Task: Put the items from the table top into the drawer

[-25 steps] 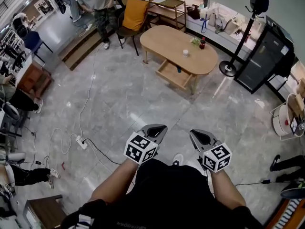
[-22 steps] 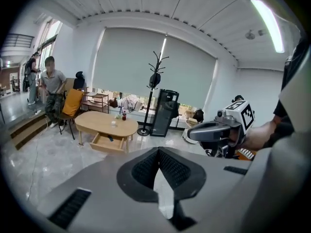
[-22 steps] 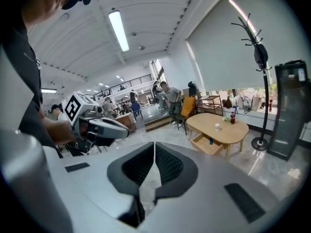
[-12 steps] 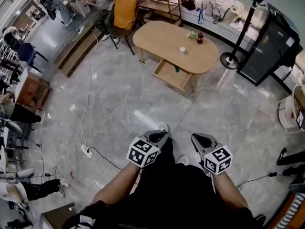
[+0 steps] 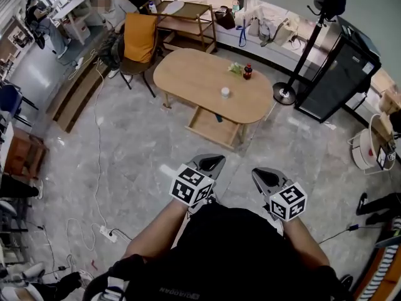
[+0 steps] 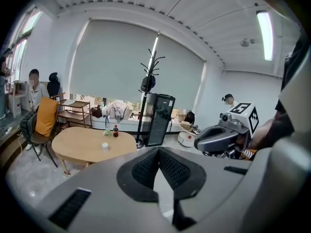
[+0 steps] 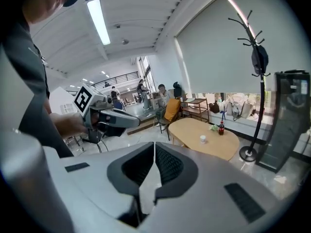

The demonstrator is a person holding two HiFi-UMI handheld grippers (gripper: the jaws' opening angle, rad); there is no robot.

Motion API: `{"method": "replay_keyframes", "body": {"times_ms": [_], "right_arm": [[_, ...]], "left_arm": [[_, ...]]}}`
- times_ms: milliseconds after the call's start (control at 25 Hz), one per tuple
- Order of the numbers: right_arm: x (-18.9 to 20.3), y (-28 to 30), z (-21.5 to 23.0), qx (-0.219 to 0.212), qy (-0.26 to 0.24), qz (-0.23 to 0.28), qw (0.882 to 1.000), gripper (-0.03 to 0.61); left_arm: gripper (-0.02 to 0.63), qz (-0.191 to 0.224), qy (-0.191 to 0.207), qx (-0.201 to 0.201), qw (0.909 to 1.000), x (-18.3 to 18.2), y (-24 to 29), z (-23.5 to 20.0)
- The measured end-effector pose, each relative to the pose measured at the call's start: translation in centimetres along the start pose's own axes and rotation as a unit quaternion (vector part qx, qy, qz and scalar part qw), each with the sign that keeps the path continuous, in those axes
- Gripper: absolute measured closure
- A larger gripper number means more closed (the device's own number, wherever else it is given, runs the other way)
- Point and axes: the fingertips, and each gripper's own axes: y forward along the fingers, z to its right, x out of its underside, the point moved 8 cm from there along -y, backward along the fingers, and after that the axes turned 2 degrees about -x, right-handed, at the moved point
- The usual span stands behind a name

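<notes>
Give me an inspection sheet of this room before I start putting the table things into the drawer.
Surface: oval wooden table, across the floor from the person, mostly bare.
Job's things: white cup, dark bottle and green item on the table; drawer open beneath it, small blue thing inside.
Clutter: nothing seen.
Tools: left tool and right tool both shut, empty.
Cables: white cable and power strip on the floor, left side.
Surroundings: chair with orange cloth, coat stand, black cabinet, seated person.
</notes>
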Motion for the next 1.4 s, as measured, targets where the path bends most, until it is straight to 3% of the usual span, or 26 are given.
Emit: {"method": "replay_keyframes", "body": {"times_ms": [280,640,880,1200,1400], "right_arm": [[-3.5,9.2,3.2,0.016,0.018,-0.004,1.0,0.574],[-4.1,20.5,9.4,0.038,0.009,-0.072,0.997,0.574],[-5.1,27.6,17.2,0.059,0.041,-0.073,0.995,0.574],[-4.5,38.7,28.9,0.083,0.021,-0.143,0.986,0.571],[-1.4,44.9,36.1,0.086,0.034,-0.208,0.974,0.49]], "left_arm": [[0.609,-0.019,-0.021,-0.02,0.9994,-0.2,0.2,-10.9],[0.609,-0.046,-0.075,-0.047,0.995,1.4,1.1,-20.2],[0.609,-0.083,-0.059,-0.046,0.9937,-2.0,5.2,-25.7],[0.609,-0.129,-0.034,-0.064,0.9889,-6.8,12.9,-36.0],[0.609,-0.142,-0.056,-0.066,0.9861,-8.1,18.6,-40.7]]}}
